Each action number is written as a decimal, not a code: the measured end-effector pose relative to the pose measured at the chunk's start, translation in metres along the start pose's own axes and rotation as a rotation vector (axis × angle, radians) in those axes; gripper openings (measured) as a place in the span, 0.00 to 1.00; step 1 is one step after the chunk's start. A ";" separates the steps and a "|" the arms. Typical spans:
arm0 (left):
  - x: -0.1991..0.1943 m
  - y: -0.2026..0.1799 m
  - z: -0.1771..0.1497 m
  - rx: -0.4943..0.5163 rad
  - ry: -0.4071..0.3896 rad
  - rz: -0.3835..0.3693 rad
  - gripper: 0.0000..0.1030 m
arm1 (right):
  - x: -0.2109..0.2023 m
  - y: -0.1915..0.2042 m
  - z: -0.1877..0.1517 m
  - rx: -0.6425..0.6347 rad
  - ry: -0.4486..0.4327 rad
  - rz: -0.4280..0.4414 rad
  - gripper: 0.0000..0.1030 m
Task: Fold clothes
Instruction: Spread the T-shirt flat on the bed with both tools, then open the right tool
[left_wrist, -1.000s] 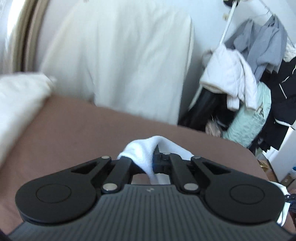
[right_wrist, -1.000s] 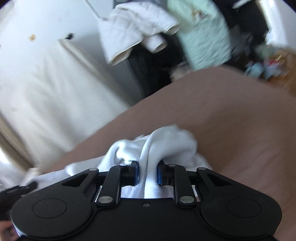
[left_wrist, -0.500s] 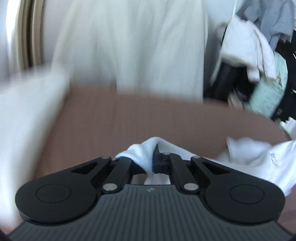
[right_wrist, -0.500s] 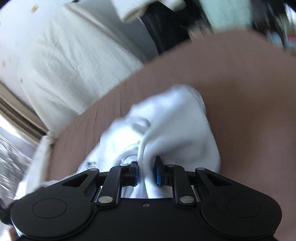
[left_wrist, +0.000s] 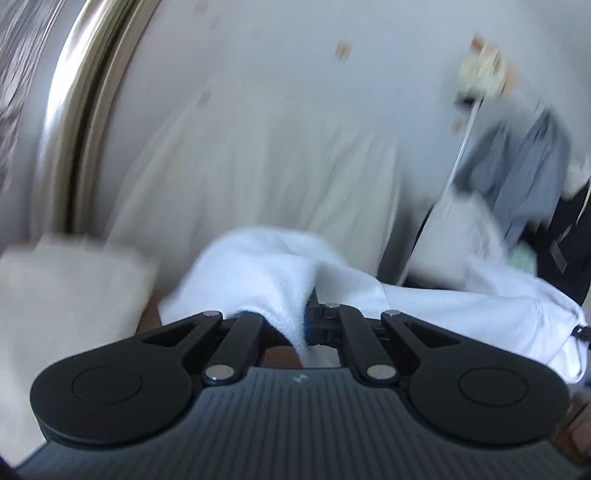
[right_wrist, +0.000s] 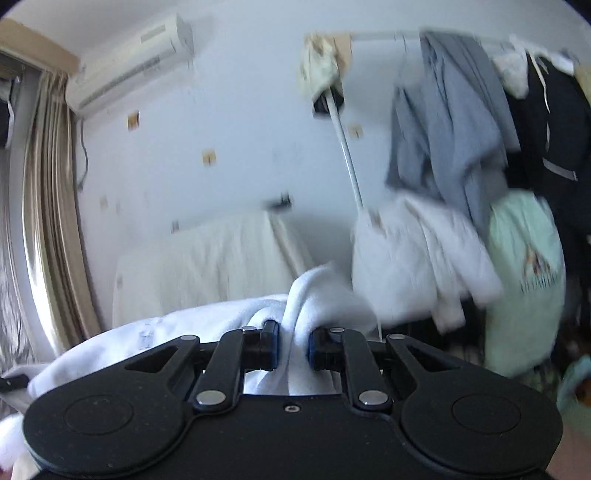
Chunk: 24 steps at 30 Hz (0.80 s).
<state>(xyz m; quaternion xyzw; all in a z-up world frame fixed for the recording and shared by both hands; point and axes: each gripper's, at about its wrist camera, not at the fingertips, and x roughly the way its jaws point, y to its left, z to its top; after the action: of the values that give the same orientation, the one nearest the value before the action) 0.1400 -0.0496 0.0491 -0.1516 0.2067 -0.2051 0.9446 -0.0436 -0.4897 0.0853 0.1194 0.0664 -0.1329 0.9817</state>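
Observation:
A white garment (left_wrist: 280, 273) hangs lifted between both grippers. In the left wrist view my left gripper (left_wrist: 306, 325) is shut on a bunched fold of it, and the cloth stretches away to the right (left_wrist: 480, 310). In the right wrist view my right gripper (right_wrist: 293, 345) is shut on another thick fold of the white garment (right_wrist: 314, 295), whose fabric runs off to the left (right_wrist: 155, 332). A small patch of the brown bed (left_wrist: 151, 314) shows below the cloth; the rest of the bed is hidden. The pictures are blurred by motion.
A cream-covered headboard (right_wrist: 207, 258) stands against the wall ahead. A pale pillow (left_wrist: 70, 288) lies at the left. A clothes rack (right_wrist: 480, 184) crowded with grey, white, mint and dark garments fills the right. Curtains (right_wrist: 48, 206) and an air conditioner (right_wrist: 136, 62) are at the left.
Both grippers have risen with the white garment, lifting it off the brown bed. The views now face the wall and the rack. The right gripper has rolled to level.

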 end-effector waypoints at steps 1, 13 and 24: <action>0.012 0.013 -0.023 -0.021 0.082 0.013 0.01 | 0.005 -0.007 -0.027 0.002 0.086 -0.012 0.19; 0.090 0.046 -0.177 0.077 0.354 0.136 0.02 | 0.074 -0.071 -0.206 0.163 0.557 -0.256 0.18; 0.068 0.088 -0.164 -0.138 0.317 0.087 0.02 | 0.054 -0.071 -0.213 0.206 0.563 -0.277 0.35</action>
<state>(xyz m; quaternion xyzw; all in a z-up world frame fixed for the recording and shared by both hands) 0.1509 -0.0370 -0.1486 -0.1726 0.3730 -0.1706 0.8955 -0.0325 -0.5159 -0.1441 0.2398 0.3369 -0.2327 0.8803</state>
